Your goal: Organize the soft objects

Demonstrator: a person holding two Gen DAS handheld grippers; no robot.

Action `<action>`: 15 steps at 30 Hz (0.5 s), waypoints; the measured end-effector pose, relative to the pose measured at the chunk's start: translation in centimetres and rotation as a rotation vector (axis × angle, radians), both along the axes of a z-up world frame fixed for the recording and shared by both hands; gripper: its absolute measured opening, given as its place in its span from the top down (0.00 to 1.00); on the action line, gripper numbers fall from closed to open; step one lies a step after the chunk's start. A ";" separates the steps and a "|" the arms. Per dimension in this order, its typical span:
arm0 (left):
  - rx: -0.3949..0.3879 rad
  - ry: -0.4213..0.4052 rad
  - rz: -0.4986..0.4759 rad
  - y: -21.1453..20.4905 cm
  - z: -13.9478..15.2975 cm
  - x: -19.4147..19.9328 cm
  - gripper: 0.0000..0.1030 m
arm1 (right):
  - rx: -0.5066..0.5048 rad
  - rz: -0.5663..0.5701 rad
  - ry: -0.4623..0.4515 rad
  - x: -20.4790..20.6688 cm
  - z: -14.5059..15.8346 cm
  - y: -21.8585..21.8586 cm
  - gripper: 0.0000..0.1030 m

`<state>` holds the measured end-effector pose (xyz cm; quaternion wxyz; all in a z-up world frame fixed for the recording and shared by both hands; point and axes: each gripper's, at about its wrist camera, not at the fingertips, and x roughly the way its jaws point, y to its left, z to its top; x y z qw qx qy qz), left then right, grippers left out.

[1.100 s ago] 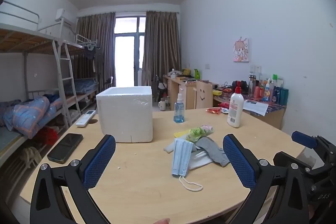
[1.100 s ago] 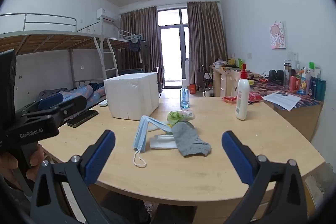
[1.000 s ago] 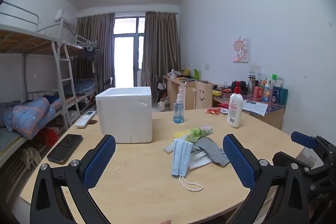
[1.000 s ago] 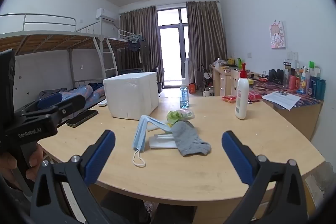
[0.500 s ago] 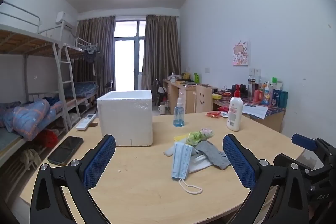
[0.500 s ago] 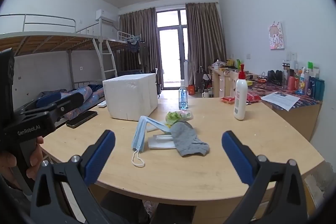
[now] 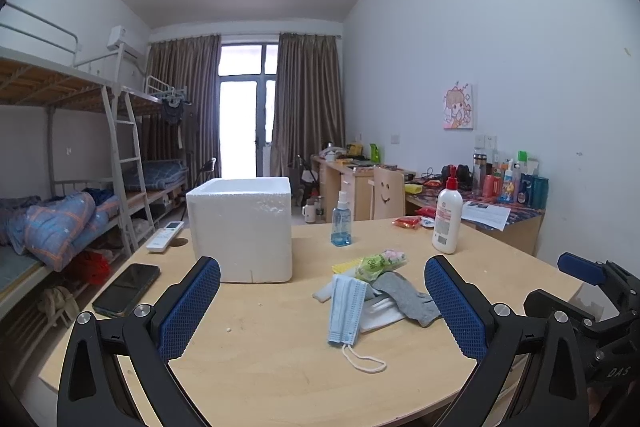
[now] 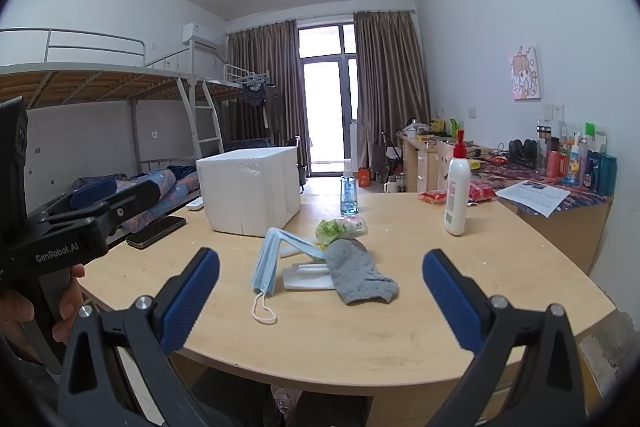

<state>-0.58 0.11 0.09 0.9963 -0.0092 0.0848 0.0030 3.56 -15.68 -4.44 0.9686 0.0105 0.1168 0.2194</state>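
Observation:
A small pile lies mid-table: a light blue face mask (image 7: 346, 303) (image 8: 267, 259), a grey sock (image 7: 404, 297) (image 8: 356, 273), white folded items (image 7: 380, 313) (image 8: 306, 275) and a green patterned packet (image 7: 378, 261) (image 8: 340, 227). A white foam box (image 7: 240, 229) (image 8: 248, 187) stands behind them to the left. My left gripper (image 7: 320, 307) is open and empty, held above the table's near edge. My right gripper (image 8: 320, 299) is open and empty, short of the pile. Each gripper shows at the edge of the other's view.
On the round wooden table (image 7: 280, 367) are a phone (image 7: 126, 289), a remote (image 7: 165, 230), a blue spray bottle (image 7: 341, 223), a white pump bottle (image 7: 447, 219) and red packets (image 7: 406, 222). A bunk bed stands left, cluttered desks right.
Both views have shifted slightly; the grippers have drifted a little and stay open. Nothing on the table has moved.

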 end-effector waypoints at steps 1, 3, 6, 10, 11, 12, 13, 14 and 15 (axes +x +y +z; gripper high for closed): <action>-0.001 0.003 -0.003 0.1 0.0 0.0 0.01 | 0.000 0.000 -0.001 0.0 0.0 0.0 0.00; -0.004 0.005 -0.001 0.1 0.0 0.1 0.01 | -0.002 0.002 0.001 0.1 0.0 0.1 0.00; -0.003 0.005 0.001 0.1 -0.1 0.1 0.01 | -0.007 -0.002 -0.003 0.0 0.1 0.1 0.00; -0.005 0.006 0.002 0.1 -0.1 0.1 0.01 | -0.004 -0.001 -0.008 -0.2 0.1 0.0 0.00; -0.008 0.007 0.002 0.2 -0.1 0.1 0.01 | -0.003 -0.001 -0.007 -0.1 0.0 0.0 0.00; -0.011 0.009 0.003 0.2 -0.2 0.1 0.01 | -0.003 -0.003 -0.007 -0.1 0.0 0.0 0.00; -0.013 0.011 0.002 0.3 -0.2 0.1 0.01 | -0.004 -0.004 -0.007 -0.2 0.0 0.0 0.00; -0.014 0.011 0.006 0.3 -0.3 0.1 0.01 | -0.004 -0.004 -0.008 -0.2 -0.1 0.0 0.00; -0.012 0.010 0.013 0.3 -0.3 0.1 0.01 | -0.005 -0.004 -0.008 -0.2 -0.1 0.0 0.00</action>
